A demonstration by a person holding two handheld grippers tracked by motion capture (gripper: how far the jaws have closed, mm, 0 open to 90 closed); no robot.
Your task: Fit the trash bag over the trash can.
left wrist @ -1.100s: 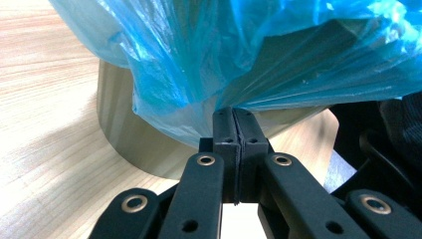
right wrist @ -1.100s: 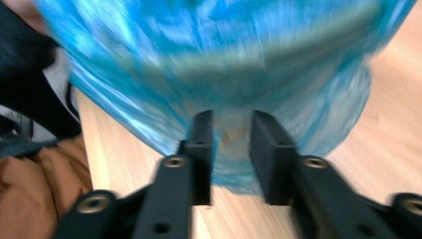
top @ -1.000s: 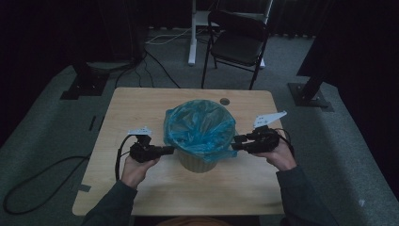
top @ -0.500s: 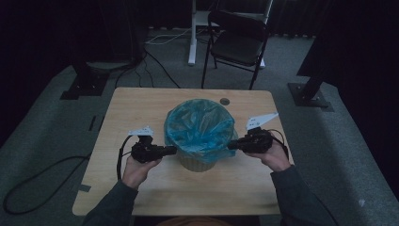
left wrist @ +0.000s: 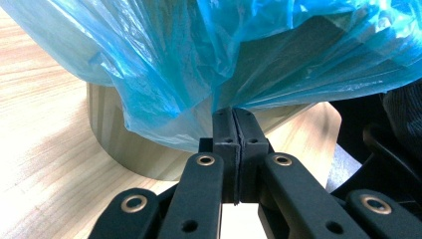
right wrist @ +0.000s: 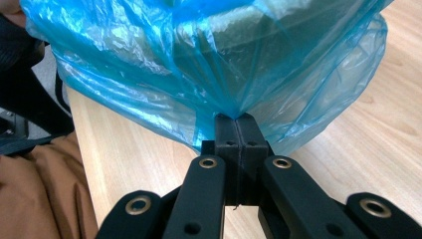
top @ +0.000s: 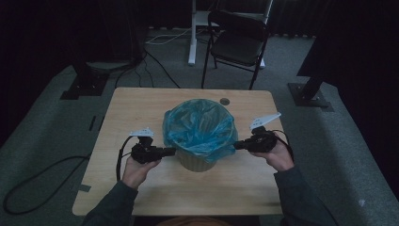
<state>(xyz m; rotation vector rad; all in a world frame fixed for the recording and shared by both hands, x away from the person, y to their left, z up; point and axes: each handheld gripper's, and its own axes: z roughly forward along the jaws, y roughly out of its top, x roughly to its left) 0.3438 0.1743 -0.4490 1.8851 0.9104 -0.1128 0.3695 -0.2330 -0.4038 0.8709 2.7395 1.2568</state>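
Now, with my left gripper (left wrist: 233, 117) and right gripper (right wrist: 237, 119) both clamped tight on the blue bag (top: 200, 127), I should tug the skirt down evenly around the bin (top: 197, 162).

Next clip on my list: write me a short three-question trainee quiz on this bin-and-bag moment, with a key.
1. True or false: the left gripper has its jaws closed on the blue bag.
2. Where does the right gripper pinch the bag?
A. on the skirt hanging outside the bin
B. deep inside the bin
C. on a loose bag lying flat on the table
3. Fill in: beyond the table's far edge stands a dark folding ____.

Key
1. True: in the left gripper view the pads meet on a gathered fold of film.
2. A: the film fans out from the closed pads, over the bin's outer wall.
3. chair.
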